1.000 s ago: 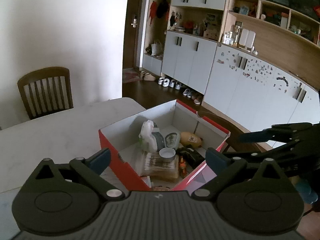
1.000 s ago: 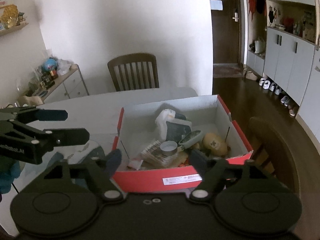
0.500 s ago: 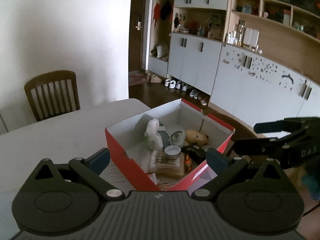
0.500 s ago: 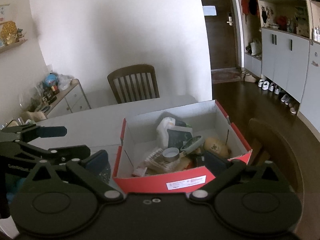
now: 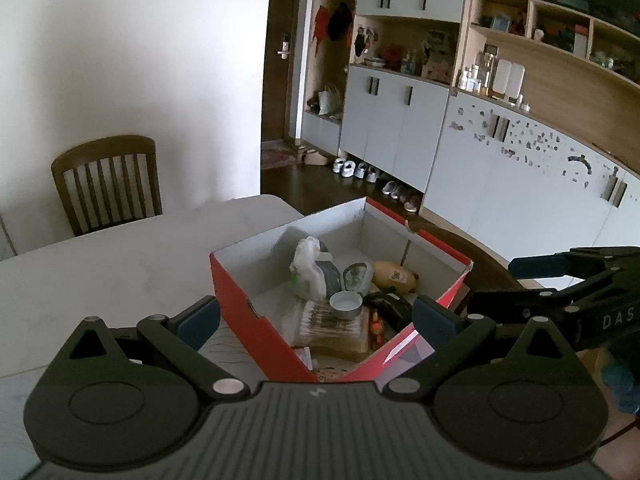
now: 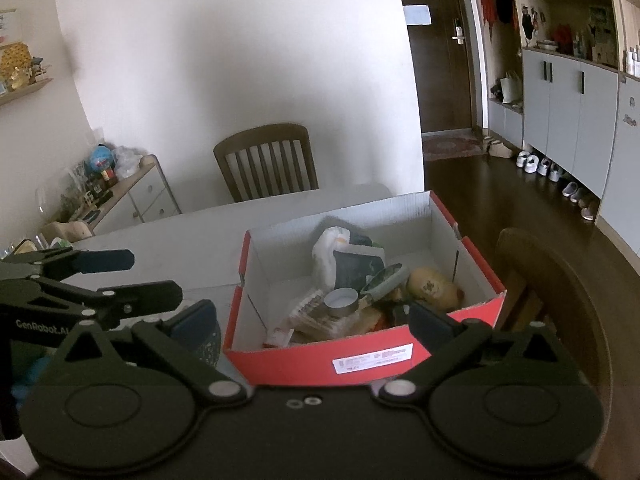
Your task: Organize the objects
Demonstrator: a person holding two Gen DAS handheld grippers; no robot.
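A red shoe box (image 5: 256, 312) (image 6: 304, 360) with a white inside stands open near the corner of the white table (image 5: 120, 264) (image 6: 180, 236). It holds a white plastic bag (image 5: 308, 268) (image 6: 326, 252), a small round tin (image 5: 346, 304) (image 6: 340, 302), a tan soft toy (image 5: 394, 276) (image 6: 432, 290), a clear pack of sticks (image 5: 332, 324) and a dark packet (image 6: 358, 266). My left gripper (image 5: 316, 316) (image 6: 140, 276) is open at the box's left near corner. My right gripper (image 6: 314, 320) (image 5: 520, 284) is open wide before the box's near wall. Neither holds anything.
A wooden chair (image 5: 108, 184) (image 6: 266, 160) stands at the table's far side. Another chair back (image 6: 540, 280) (image 5: 460, 248) sits close to the box's right side. A low sideboard (image 6: 136, 196) with clutter lines the left wall. Cabinets (image 5: 396, 120) and shoes line the right wall.
The right gripper's jaws have spread wider. Both grippers have tilted up a little, so the box sits slightly lower in both views. The left jaws keep the same width.
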